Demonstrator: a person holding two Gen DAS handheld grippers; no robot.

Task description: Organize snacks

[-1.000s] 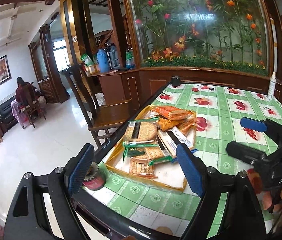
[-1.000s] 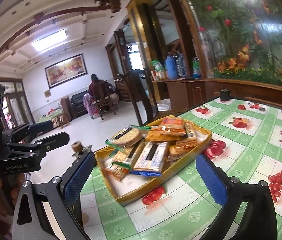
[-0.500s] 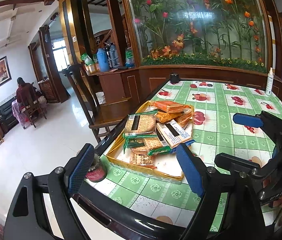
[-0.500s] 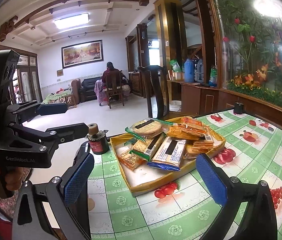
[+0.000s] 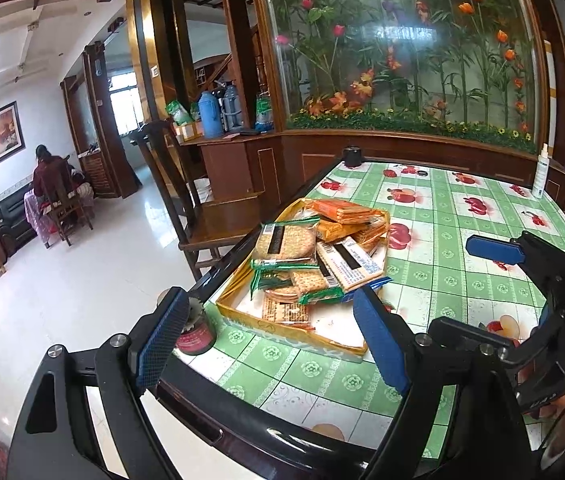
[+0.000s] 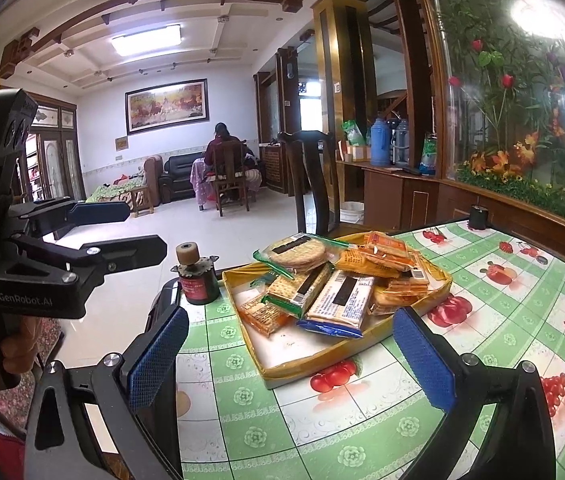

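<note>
Snacks lie heaped loosely in the yellow tray at the table's near corner, and with your left gripper and right gripper both spread wide and empty, one careless reach could topple packets overboard.

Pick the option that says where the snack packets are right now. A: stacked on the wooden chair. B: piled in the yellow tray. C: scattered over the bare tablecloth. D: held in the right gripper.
B: the snack packets lie heaped inside the yellow tray, and both the left gripper and the right gripper are open and hold nothing.
</note>
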